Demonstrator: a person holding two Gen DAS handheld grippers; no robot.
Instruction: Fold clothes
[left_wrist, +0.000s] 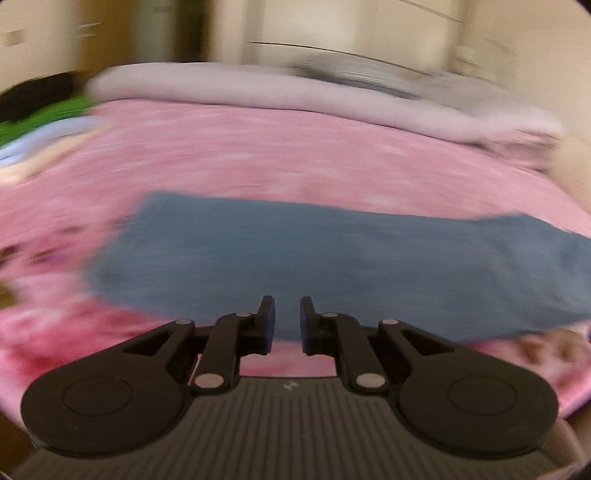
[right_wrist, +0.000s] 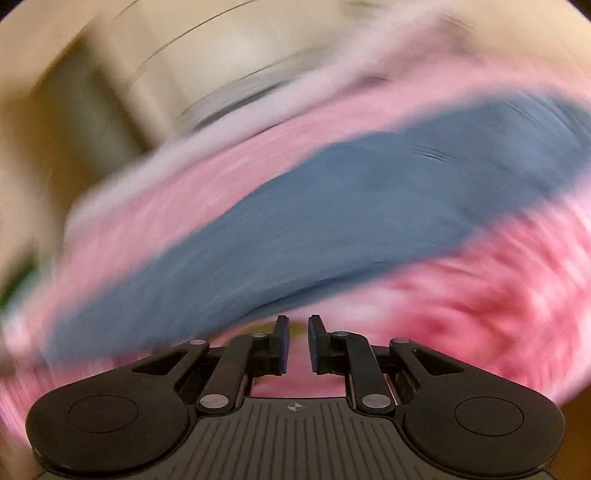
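Blue cloth (left_wrist: 332, 258) lies folded flat on the bed (left_wrist: 258, 155); both tools, left (left_wrist: 287, 325) and right (right_wrist: 295, 343), slightly apart, empty; side pile (left_wrist: 37, 110) possibly left.

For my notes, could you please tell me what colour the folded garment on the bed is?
Blue garment, seen best in the left wrist view.
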